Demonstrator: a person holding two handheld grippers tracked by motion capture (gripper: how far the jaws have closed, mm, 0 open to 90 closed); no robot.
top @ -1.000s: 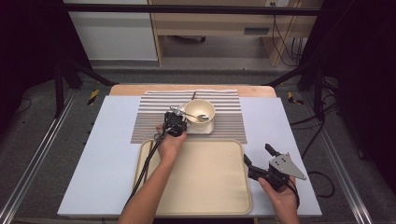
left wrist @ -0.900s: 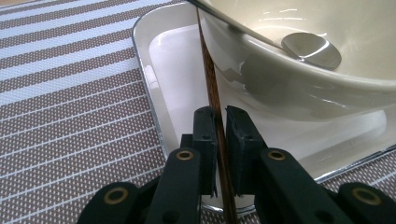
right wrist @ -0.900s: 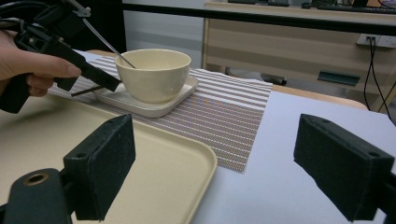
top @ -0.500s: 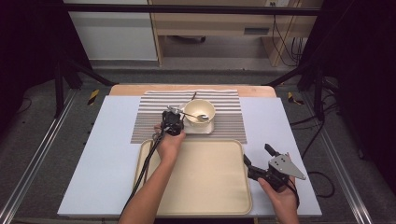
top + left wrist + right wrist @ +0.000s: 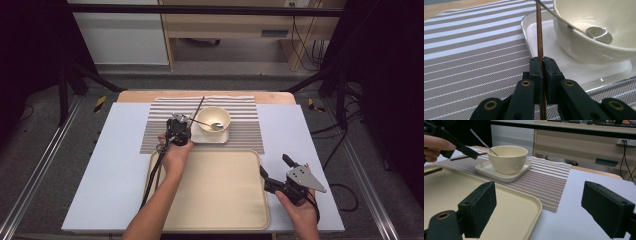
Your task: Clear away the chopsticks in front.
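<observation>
My left gripper (image 5: 179,129) is shut on a dark wooden chopstick (image 5: 200,104) just left of the bowl, over the striped placemat (image 5: 240,134). In the left gripper view the chopstick (image 5: 539,30) runs straight up between the closed jaws beside the white square plate (image 5: 541,40). A cream bowl (image 5: 215,119) stands on that plate, with a metal spoon (image 5: 599,35) resting inside it. My right gripper (image 5: 274,166) is open at the right edge of the beige tray (image 5: 210,195), with nothing between its pads (image 5: 480,207).
The placemat lies on a pale blue table cover (image 5: 110,165), with wooden table edge (image 5: 140,96) at the back. From the right gripper view, the bowl (image 5: 507,158) and left gripper (image 5: 461,147) are ahead on the left. Dark frame posts flank the table.
The left gripper has drifted slightly left with the chopstick in it. The right gripper has stayed open in the same place.
</observation>
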